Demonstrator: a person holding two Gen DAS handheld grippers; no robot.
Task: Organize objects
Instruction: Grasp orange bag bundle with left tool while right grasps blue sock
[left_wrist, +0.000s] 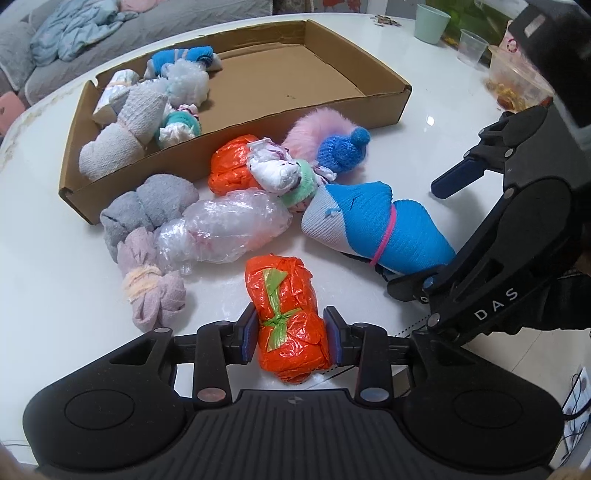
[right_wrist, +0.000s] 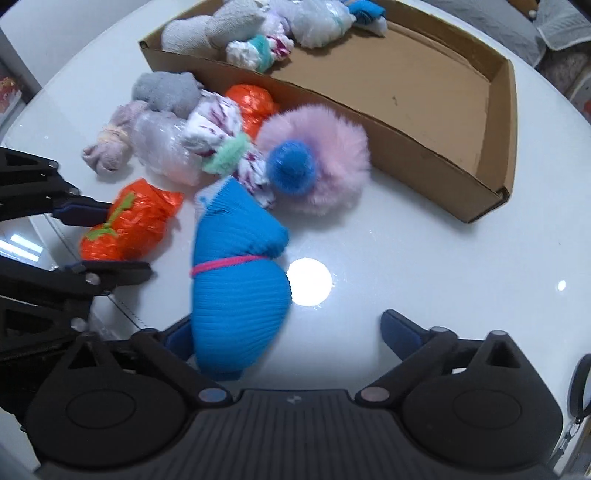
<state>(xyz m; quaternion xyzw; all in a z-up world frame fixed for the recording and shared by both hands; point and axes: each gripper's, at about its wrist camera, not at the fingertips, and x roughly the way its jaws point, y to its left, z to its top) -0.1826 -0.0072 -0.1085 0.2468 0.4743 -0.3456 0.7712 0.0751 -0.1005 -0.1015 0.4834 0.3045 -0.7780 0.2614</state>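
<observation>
Your left gripper has its jaws pinching the orange bundle tied with a green strip, one pad on each flank, so that grip looks square; the bundle sits on the worktop on the near side of the cardboard box, well short of its front wall. Lift it straight up before you travel, because the plastic skin is slick and could slide out if you drag it.

Your right gripper has its jaws spread wide, with the blue sock roll lying against the left finger only and the right finger well clear of it. Shift sideways until the roll sits midway between the pads, then close across the fat part below the pink band, not on the grey tip.

Between you and the box lie the loose ones: a clear plastic bundle, a lilac cloth roll, a grey sock, a second orange bundle, a white patterned one with a green band and the pink fluffy ball with its blue knit cap. Carry over them, not through them.

Inside the box, the filled end is the left; set yours down beside those rolls on the bare cardboard floor
</observation>
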